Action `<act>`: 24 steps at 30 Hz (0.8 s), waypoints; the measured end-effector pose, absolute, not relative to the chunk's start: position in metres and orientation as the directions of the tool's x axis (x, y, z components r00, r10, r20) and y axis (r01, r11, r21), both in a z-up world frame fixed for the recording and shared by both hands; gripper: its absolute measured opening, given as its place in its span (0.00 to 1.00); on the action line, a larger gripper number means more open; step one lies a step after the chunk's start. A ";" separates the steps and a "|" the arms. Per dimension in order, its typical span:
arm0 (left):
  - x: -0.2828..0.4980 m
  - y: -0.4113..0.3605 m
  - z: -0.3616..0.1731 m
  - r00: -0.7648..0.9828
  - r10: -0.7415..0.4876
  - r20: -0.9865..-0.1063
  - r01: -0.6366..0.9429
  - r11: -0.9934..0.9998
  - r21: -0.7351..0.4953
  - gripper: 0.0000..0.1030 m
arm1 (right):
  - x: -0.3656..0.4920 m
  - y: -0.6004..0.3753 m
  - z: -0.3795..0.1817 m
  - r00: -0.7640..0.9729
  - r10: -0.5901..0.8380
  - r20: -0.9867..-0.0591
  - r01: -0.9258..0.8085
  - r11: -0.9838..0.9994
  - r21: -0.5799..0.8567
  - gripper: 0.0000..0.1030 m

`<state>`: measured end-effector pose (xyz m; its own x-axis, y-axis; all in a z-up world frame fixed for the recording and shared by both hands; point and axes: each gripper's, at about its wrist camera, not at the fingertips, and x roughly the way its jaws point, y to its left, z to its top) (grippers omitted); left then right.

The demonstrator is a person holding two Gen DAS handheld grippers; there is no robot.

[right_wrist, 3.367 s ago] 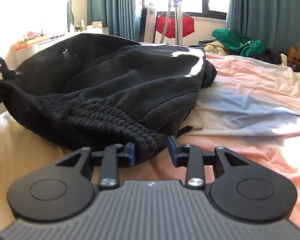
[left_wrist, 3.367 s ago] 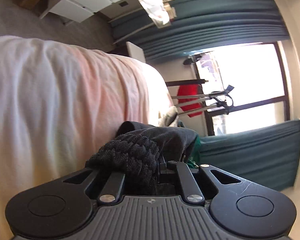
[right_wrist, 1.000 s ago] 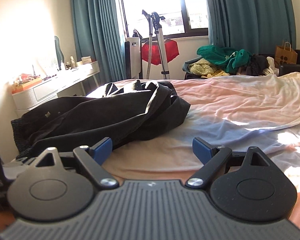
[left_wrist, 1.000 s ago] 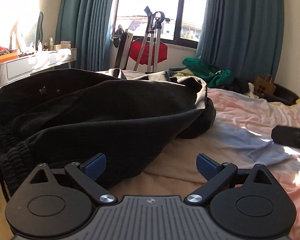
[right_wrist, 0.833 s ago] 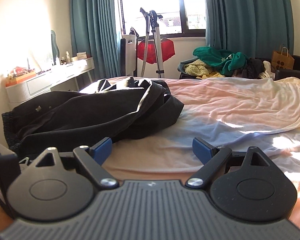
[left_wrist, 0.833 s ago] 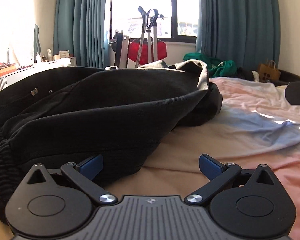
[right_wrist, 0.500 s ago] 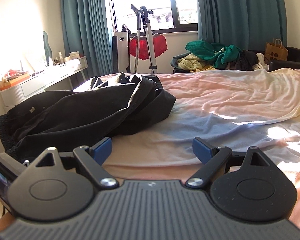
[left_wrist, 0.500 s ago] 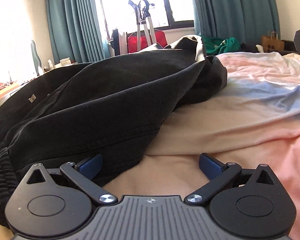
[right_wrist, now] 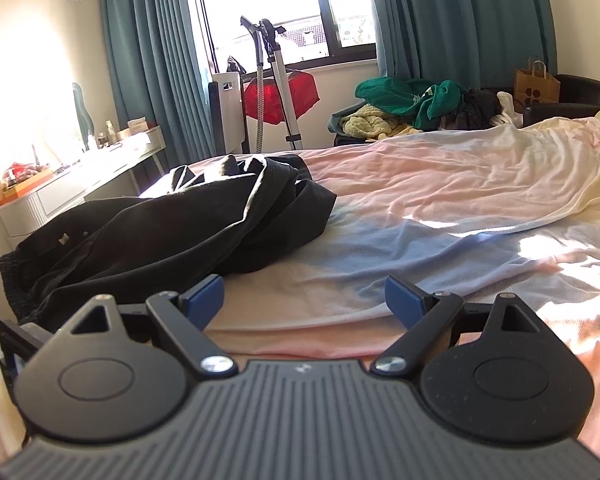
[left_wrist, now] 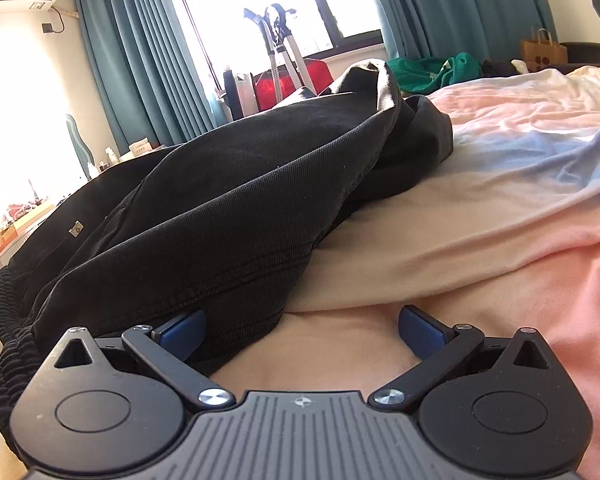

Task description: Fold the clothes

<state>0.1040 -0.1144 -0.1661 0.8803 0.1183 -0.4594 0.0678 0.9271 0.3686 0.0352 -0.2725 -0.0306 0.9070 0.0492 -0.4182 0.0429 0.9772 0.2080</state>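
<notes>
Black trousers [left_wrist: 228,208] with a ribbed waistband [left_wrist: 4,320] lie crumpled on the bed [left_wrist: 480,232]. My left gripper [left_wrist: 300,328] is open, low on the sheet at the garment's near edge; its left pad [left_wrist: 182,326] touches the black cloth, which reaches in between the fingers. In the right wrist view the trousers [right_wrist: 172,236] lie to the left and further off. My right gripper [right_wrist: 304,300] is open and empty above the sheet, to the right of the garment. A corner of the left gripper's body [right_wrist: 16,344] shows at that view's lower left.
The bed's pink, blue and cream sheet [right_wrist: 460,208] stretches right. Behind it are a pile of green and yellow clothes [right_wrist: 408,104], a garment steamer with a red item [right_wrist: 280,88], a paper bag [right_wrist: 536,84], a white desk [right_wrist: 80,184] at left, teal curtains and a window.
Both grippers let go of the trousers' waistband and opened. The left gripper has sunk lower and closer to the garment's edge. The right gripper drew back and to the right.
</notes>
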 end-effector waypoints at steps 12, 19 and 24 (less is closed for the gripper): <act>0.101 -0.118 -0.167 0.884 0.136 -0.446 0.062 0.914 0.400 1.00 | 0.037 -0.287 -0.034 0.904 0.035 -0.427 0.079 0.966 0.247 0.86; 0.097 -0.122 -0.168 0.891 0.155 -0.426 0.054 0.897 0.440 1.00 | 0.035 -0.288 -0.035 0.902 0.023 -0.432 0.090 0.967 0.240 0.86; 0.091 -0.130 -0.171 0.902 0.184 -0.391 0.038 0.867 0.497 1.00 | 0.036 -0.287 -0.036 0.901 0.025 -0.432 0.088 0.967 0.239 0.86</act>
<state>0.0914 -0.1302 -0.1714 0.9017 0.1844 -0.3910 0.0384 0.8667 0.4973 0.0362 -0.2873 -0.0361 0.9015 0.0246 -0.4321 0.0879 0.9671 0.2386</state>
